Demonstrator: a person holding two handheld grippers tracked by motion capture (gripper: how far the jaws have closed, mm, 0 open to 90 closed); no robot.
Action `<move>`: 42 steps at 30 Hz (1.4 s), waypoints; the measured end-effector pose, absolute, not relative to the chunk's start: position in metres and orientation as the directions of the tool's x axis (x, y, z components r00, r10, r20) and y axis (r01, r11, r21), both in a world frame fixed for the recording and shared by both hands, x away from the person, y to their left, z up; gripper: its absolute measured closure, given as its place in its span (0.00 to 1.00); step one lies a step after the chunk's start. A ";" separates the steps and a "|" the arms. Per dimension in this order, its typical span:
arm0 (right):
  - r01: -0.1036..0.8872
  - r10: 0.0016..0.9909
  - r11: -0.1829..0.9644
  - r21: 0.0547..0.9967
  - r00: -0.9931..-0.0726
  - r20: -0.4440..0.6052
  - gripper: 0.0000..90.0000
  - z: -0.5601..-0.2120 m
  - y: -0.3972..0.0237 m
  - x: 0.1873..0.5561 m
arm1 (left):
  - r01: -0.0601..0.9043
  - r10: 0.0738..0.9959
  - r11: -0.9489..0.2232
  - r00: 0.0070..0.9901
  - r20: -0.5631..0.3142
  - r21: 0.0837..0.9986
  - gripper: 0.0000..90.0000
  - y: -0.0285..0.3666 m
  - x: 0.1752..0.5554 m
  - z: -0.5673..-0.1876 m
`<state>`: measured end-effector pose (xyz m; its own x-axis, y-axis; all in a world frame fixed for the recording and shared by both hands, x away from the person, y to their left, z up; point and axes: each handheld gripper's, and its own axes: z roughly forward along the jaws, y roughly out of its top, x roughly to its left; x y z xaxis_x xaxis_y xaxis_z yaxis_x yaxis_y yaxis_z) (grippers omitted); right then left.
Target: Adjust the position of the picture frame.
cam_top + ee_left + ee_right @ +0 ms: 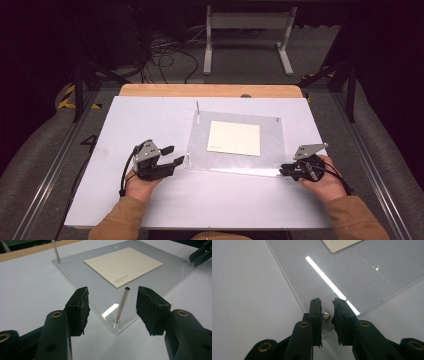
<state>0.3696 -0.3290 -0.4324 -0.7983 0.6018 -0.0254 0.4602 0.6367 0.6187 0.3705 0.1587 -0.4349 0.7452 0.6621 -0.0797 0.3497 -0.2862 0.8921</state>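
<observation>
Clear acrylic sheet (235, 145), flat on the white table (150, 200), centre. Cream card (234, 138) lying on the sheet's middle. Upright metal pin (121, 305) in the sheet's 7 o'clock corner; a second pin (198, 111) at its 11 o'clock corner. Left gripper (112, 307), jaws wide apart, flanking the near pin without touching it. Right gripper (327, 312) at the sheet's 5 o'clock corner, jaws narrowly parted around a short metal post (326, 316); contact cannot be told.
</observation>
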 end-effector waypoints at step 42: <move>0.382 0.440 0.742 0.551 -0.898 0.031 0.93 -0.427 -0.251 0.313 | 0.342 0.677 -0.284 0.733 -0.066 0.896 0.48 0.165 0.372 -0.435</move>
<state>0.3127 -0.2512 -0.4274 -0.8975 0.4399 0.0305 0.3822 0.7416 0.5513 0.3722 0.1651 -0.4346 0.7331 0.6769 -0.0657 0.3422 -0.2836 0.8958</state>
